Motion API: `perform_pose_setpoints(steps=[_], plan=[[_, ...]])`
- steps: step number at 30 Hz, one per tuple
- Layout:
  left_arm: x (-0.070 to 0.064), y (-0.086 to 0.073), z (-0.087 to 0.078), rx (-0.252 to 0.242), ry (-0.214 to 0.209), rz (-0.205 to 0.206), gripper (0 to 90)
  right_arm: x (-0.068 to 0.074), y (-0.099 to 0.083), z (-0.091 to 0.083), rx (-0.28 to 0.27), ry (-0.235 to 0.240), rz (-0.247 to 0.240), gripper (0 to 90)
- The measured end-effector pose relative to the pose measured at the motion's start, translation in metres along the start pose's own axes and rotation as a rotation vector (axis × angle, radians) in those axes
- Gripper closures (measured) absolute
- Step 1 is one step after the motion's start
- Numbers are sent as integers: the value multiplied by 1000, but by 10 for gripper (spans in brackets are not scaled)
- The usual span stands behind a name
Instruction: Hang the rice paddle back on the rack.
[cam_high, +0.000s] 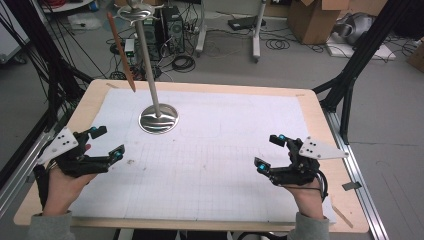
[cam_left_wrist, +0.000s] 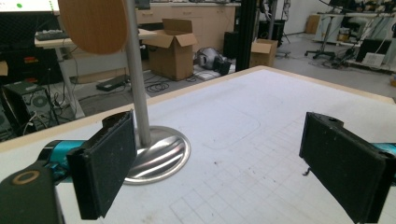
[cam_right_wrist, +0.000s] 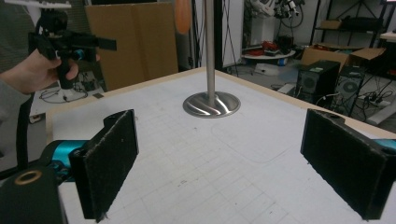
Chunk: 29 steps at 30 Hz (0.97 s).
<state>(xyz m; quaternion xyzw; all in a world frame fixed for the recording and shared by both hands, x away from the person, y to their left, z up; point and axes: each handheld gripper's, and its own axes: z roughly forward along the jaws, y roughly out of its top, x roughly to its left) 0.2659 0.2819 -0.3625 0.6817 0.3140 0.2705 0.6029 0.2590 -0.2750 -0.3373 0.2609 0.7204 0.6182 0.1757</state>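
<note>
High view, left gripper (cam_high: 106, 141) spread empty, right gripper (cam_high: 270, 151) spread empty, metal stand (cam_high: 158, 118) holding hanging wooden paddle (cam_high: 121, 52).

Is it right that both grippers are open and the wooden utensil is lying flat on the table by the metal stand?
Not quite. Both grippers, left gripper and right gripper, do have their jaws open, but the wooden utensil hangs from the top of the metal stand, clear of the table. The high view shows it.
</note>
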Motion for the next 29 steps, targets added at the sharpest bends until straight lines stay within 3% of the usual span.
perform_pose_setpoints(steps=[6,9,17,22,29], plan=[[4,-3,-10,-10,26,-23,116,-3,-2,-3,6,1,3,100],[7,-1,-15,-43,30,-33,116,-4,-5,-4,22,-7,6,99],[8,-5,-23,-21,75,-36,116,-7,-7,-9,-2,-29,11,99],[11,-4,-28,-24,100,-36,116,-15,-11,-20,-12,-65,14,99],[16,-9,-26,1,120,-64,116,-19,-14,-23,-13,-84,32,99]])
